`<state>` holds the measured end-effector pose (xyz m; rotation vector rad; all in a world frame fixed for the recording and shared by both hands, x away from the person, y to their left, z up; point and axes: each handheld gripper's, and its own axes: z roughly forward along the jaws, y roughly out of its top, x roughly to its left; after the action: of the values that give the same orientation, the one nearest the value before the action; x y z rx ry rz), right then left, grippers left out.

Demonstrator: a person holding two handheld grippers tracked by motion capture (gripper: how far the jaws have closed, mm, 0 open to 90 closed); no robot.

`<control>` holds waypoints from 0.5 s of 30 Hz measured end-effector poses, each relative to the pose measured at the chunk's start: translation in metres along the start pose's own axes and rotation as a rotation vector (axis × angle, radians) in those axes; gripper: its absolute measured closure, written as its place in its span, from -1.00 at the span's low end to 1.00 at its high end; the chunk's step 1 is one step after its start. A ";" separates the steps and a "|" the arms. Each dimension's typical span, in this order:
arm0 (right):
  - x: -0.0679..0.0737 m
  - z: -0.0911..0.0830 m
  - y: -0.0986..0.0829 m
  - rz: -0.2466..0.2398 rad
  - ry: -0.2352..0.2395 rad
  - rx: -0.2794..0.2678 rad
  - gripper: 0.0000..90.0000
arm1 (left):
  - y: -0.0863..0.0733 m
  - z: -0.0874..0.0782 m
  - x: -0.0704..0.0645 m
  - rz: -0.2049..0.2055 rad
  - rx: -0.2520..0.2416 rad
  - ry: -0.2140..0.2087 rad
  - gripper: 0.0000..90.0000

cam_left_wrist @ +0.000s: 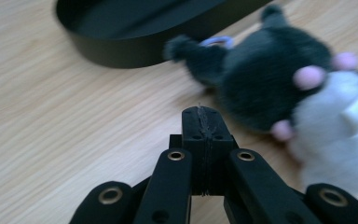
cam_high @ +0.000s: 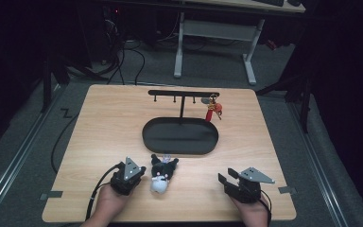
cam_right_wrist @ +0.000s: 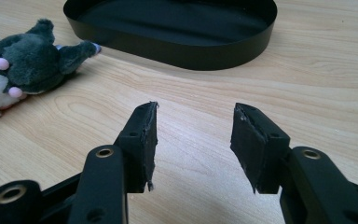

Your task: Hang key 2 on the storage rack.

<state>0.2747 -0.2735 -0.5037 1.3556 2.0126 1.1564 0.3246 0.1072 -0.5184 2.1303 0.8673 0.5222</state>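
The light wooden table [cam_high: 104, 123] has much free surface: the left part of the frame in the high view is bare up to the edge, and so is the strip along the right edge. Near the lower edge two pieces of grey tape [cam_high: 51, 194] lie close to the corners.

The small black-and-white plush toy with pink spots [cam_high: 160, 174] lies at lower centre, just below the black oval metal tray [cam_high: 179, 150] and close to its rim. The left gripper [cam_high: 139, 173] rests just beside the toy, on its left in the high view; its jaws are pressed together with nothing between them, as the left gripper view shows. There the furry toy [cam_left_wrist: 279, 88] lies to the right of the tips, slightly apart.

The right gripper [cam_high: 224, 181] is at lower right, well apart from the toy, jaws wide apart over bare wood.

From the tray rises a thin black T-shaped stand [cam_high: 183, 94]; a red-and-gold charm [cam_high: 213, 108] hangs at its right end.
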 end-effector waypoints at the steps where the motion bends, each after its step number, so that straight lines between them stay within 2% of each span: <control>1: 0.000 0.000 0.000 0.000 0.000 0.000 0.13 | 0.000 0.000 0.000 0.000 0.000 0.000 0.99; 2: -0.002 -0.001 -0.001 0.006 0.002 0.000 0.13 | 0.002 0.001 -0.008 0.010 0.003 -0.021 0.99; 3: -0.002 -0.001 -0.001 0.006 0.002 0.000 0.13 | 0.002 0.001 -0.008 0.010 0.003 -0.021 0.97; 4: -0.002 -0.001 -0.001 0.018 0.004 -0.006 0.13 | 0.003 0.002 -0.013 0.015 0.008 -0.032 0.95; 9: -0.001 -0.002 0.000 0.013 0.014 -0.007 0.13 | 0.007 0.005 -0.022 0.020 0.013 -0.044 0.94; 12: 0.000 -0.002 0.000 0.010 0.019 -0.003 0.13 | 0.012 0.009 -0.028 0.018 0.007 -0.076 0.91; 13: 0.000 -0.001 0.000 0.011 0.022 0.009 0.13 | 0.014 0.011 -0.035 0.030 0.009 -0.091 0.91; 15: 0.000 -0.001 -0.001 0.013 0.021 0.013 0.13 | 0.016 0.013 -0.038 0.036 0.008 -0.098 0.91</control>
<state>0.2738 -0.2743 -0.5038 1.3700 2.0320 1.1692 0.3128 0.0662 -0.5174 2.1637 0.7790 0.4297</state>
